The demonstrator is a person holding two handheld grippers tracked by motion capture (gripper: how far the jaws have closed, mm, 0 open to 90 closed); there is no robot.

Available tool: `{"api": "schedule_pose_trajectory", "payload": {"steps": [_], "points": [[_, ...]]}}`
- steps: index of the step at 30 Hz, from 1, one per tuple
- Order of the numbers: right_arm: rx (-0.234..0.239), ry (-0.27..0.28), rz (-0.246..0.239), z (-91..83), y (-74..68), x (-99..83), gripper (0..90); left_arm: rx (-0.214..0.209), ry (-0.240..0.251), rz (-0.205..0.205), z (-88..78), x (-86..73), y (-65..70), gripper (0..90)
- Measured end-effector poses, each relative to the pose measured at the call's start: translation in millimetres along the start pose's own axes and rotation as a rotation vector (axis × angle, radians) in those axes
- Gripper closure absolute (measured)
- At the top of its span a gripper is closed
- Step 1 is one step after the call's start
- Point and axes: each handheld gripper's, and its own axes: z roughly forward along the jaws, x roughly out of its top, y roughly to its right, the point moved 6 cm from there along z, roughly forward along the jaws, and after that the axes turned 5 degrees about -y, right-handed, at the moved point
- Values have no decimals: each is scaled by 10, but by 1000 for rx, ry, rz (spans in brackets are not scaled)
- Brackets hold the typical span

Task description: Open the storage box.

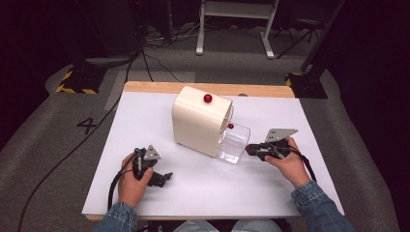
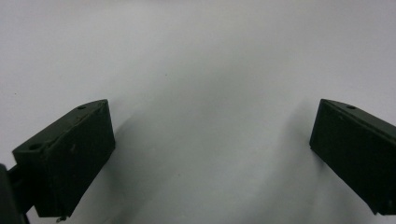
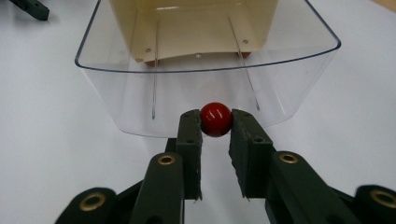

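— What did your right gripper (image 3: 215, 128) have?

— It had a little red knob (image 3: 216, 119). My two jaws were squeezing it, one on each side. The knob was on the front of a clear drawer (image 3: 299, 74).

— Where was the drawer?

— It stuck out from the bottom of a cream box (image 1: 198, 121) in the middle of the white table (image 1: 270, 193). From up high I saw my right hand (image 1: 289, 162) holding the gripper just beside the drawer's front, to the right of the box.

— Did the box have other knobs?

— Yes. One red knob on top (image 1: 208, 98), and a smaller one on its side (image 1: 230, 126), above the drawer.

— And your left gripper (image 1: 162, 178)?

— It was down low near the front left of the table, well apart from the box. Its jaws were spread wide, with just white table between them. My left hand (image 1: 129, 182) held it.
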Motion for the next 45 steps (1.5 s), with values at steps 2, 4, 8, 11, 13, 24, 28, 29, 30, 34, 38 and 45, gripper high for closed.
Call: {"api": "schedule_pose_trajectory", "payload": {"steps": [2,4,8,11,13,24,28,29,30,34,38,45], "points": [[0,-11,3,18,8,-23,735,1,0,1,0,-1,-1,0],[-9,-23,14,28,22,-48,643,0,0,1,0,-1,-1,0],[-22,-51,26,32,36,-111,560,1,0,1,-1,-1,-1,0],[-31,-56,29,13,37,-140,552,1,0,1,-1,-1,0,0],[-31,-41,39,-16,30,-158,541,0,0,0,0,0,0,0],[-44,45,62,-308,-37,-57,537,0,0,0,0,0,0,0],[-39,75,47,-384,-83,84,540,1,-1,1,-1,-1,-1,0],[-37,80,44,-396,-93,121,535,1,1,-1,0,-2,2,0],[-36,83,40,-407,-100,159,526,0,2,-3,0,-2,4,0],[-30,105,25,-436,-134,327,519,1,3,-3,0,-3,4,0],[-28,111,1,-431,-162,491,520,2,4,-3,0,-3,4,0],[-30,123,-26,-357,-173,739,521,0,0,0,0,-1,-1,0]]}}
